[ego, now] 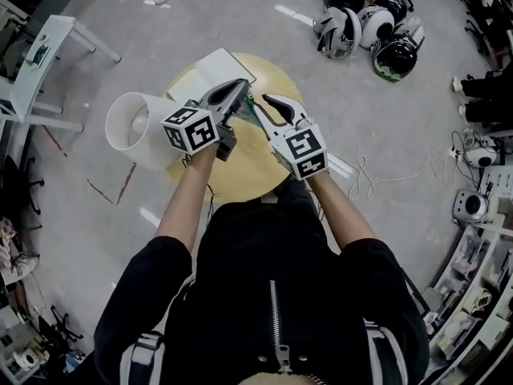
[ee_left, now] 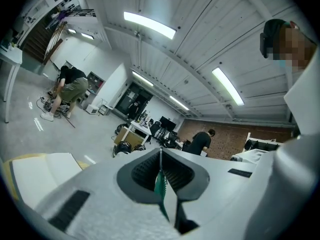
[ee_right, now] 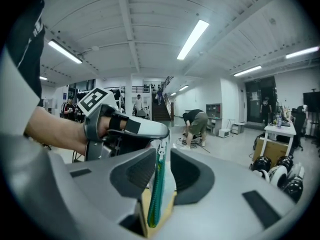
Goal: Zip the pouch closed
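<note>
Lab hall: helmets, white tables, equipment shelves.

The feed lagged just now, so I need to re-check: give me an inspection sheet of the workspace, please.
Surface: round yellow table.
Job's things: pouch with a green zip, held up between the grippers.
Clutter: white box on the table.
Grippers: left gripper shut on the pouch's edge; right gripper open, zip between its jaws.
Cables: white cable on the floor.
Surroundings: helmets on the floor; white cylinder beside the table.
</note>
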`<move>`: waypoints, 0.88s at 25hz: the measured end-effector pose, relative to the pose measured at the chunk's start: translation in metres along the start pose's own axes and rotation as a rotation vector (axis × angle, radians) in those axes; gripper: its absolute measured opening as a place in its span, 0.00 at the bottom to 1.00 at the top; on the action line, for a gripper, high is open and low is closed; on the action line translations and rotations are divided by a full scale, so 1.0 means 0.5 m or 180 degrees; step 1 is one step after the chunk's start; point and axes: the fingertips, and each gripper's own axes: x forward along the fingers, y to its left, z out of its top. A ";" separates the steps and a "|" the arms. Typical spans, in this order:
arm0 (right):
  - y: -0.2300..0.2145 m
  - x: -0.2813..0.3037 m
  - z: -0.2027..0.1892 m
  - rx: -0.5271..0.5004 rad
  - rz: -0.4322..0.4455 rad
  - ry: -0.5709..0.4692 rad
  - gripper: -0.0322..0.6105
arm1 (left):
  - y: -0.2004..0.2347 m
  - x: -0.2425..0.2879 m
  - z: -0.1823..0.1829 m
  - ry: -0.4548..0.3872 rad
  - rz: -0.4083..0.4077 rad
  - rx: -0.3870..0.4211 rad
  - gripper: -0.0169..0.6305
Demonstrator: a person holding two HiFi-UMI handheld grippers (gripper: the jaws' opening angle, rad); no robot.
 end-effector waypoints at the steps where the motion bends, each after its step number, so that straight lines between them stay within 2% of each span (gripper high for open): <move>1: 0.005 0.007 0.001 -0.0030 0.0010 0.0015 0.20 | -0.004 -0.001 0.001 0.0002 -0.0016 -0.0001 0.05; 5: 0.016 0.029 0.004 -0.0091 -0.0012 0.0082 0.21 | -0.020 -0.004 0.000 0.0012 -0.0068 0.0009 0.05; 11: 0.020 0.037 0.004 -0.0181 -0.0100 0.0116 0.14 | -0.024 -0.009 -0.002 0.0038 -0.0096 0.0031 0.05; 22: 0.018 0.019 -0.002 -0.0046 -0.0055 0.0082 0.12 | -0.022 -0.004 -0.013 0.0100 -0.0114 0.0060 0.05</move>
